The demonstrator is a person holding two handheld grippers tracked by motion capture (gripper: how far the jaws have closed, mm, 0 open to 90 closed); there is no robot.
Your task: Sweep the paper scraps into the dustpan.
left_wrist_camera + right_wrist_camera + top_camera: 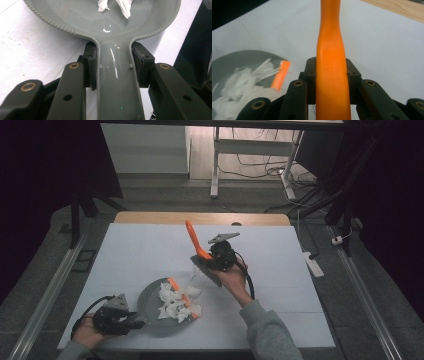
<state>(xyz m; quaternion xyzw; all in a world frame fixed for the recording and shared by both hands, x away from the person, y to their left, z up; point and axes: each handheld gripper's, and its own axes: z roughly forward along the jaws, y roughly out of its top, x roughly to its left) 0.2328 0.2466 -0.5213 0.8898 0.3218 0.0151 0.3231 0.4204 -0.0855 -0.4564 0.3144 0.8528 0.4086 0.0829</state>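
Grey plastic fills your left gripper view: the dustpan [110,22] spreads across the top of the frame and its handle runs down the middle, clamped between the two black jaws of your left gripper [113,62], whose pads press on both sides of the handle just below where it widens into the pan. In the high view that left gripper [134,322] sits at the lower left, at the near edge of the white table [135,250], with the dustpan [150,320] lying flat just to its right.

Crumpled white paper scraps [175,305] are piled in the pan, and a short orange piece [173,283] lies among them near the pan's far rim. In the right gripper view the same heap [239,85] and orange piece [280,75] show blurred at the lower left.

Your right gripper [202,262] is in the centre of the high view, above and to the right of the pan and clear of it. Its jaws are closed on the orange handle of a small brush [195,242]; the handle slants up and away toward the top of the frame, while the brush head sits low, pointing back toward the pan. In the right gripper view the orange handle [332,62] rises straight up the middle, pinched between the two pads.
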